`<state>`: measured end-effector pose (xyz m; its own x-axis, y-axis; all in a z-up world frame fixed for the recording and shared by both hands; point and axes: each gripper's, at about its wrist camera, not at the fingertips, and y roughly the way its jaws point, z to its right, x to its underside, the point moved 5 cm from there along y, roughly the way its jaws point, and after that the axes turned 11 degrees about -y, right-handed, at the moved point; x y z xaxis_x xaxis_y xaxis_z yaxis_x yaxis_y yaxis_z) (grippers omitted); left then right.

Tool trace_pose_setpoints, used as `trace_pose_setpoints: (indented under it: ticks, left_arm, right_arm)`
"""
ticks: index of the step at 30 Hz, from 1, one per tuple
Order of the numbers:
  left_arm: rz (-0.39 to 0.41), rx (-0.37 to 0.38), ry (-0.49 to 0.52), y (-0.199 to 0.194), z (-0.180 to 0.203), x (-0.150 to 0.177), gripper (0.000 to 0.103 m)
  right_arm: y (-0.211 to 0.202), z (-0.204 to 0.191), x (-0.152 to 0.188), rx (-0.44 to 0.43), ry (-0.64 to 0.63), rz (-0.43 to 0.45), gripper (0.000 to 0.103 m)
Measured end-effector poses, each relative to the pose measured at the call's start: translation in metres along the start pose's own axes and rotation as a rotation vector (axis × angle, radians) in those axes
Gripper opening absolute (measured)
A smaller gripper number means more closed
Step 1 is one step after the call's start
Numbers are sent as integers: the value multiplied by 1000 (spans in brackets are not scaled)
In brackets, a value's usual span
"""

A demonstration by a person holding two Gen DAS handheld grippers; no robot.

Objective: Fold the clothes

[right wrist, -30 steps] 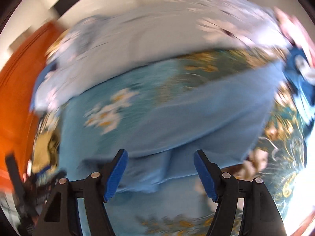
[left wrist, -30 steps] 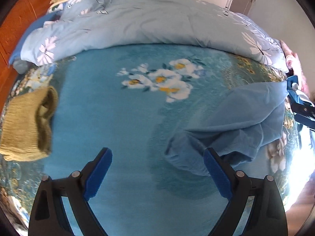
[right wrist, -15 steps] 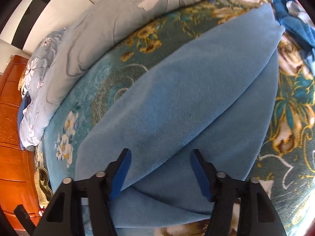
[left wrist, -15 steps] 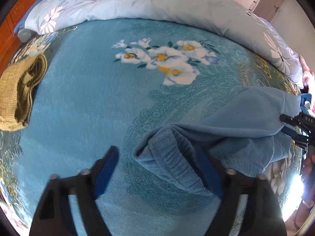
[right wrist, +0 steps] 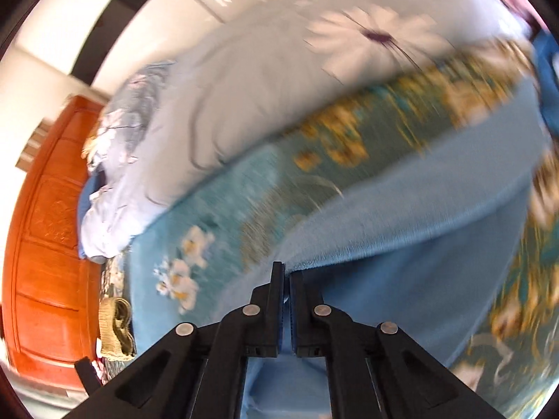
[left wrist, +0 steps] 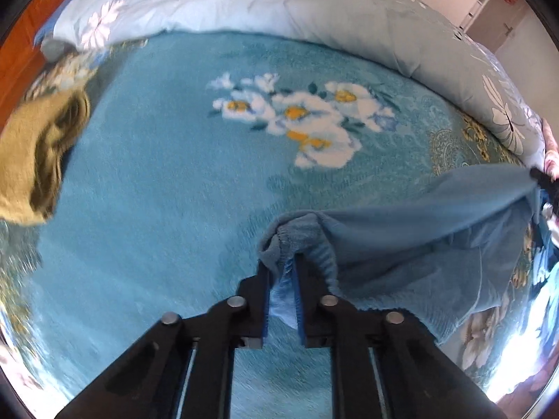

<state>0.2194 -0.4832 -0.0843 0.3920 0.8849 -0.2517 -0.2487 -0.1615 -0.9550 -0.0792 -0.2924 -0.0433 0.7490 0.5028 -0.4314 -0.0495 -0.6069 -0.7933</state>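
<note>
A blue fleece garment (left wrist: 419, 241) lies on the teal flowered blanket (left wrist: 167, 181) of a bed. My left gripper (left wrist: 282, 262) is shut on its ribbed elastic edge (left wrist: 297, 237) and holds it slightly raised. My right gripper (right wrist: 285, 272) is shut on another edge of the same garment (right wrist: 419, 237), which stretches away to the right. The right gripper's tip (left wrist: 539, 176) shows at the far right of the left wrist view, pulling the cloth taut.
A folded mustard knit garment (left wrist: 31, 160) lies at the blanket's left; it also shows in the right wrist view (right wrist: 113, 328). A pale floral duvet (left wrist: 279, 10) is bunched along the far side. An orange wooden headboard (right wrist: 42, 244) stands at the left.
Both grippers were open over the garment; now both have shut on its edges and lifted them. The cloth is pulled taut between them.
</note>
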Motion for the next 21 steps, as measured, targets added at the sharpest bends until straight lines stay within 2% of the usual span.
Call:
trace_pose_setpoints:
  ticks: [6, 11, 13, 16, 19, 21]
  left_arm:
    - [88, 22, 77, -3, 18, -59, 10]
    - [122, 46, 118, 13, 38, -113, 10]
    - [111, 52, 126, 24, 45, -129, 10]
    - [91, 48, 151, 35, 54, -136, 11]
    - [88, 61, 162, 32, 57, -126, 12]
    - [77, 82, 154, 26, 56, -116, 19]
  right_arm:
    - [21, -32, -84, 9, -170, 13, 3]
    - [61, -44, -135, 56, -235, -17, 3]
    - [76, -42, -147, 80, -220, -47, 3]
    - [103, -35, -153, 101, -220, -90, 3]
    - [122, -32, -145, 140, -243, -141, 6]
    - [125, -34, -140, 160, -272, -152, 6]
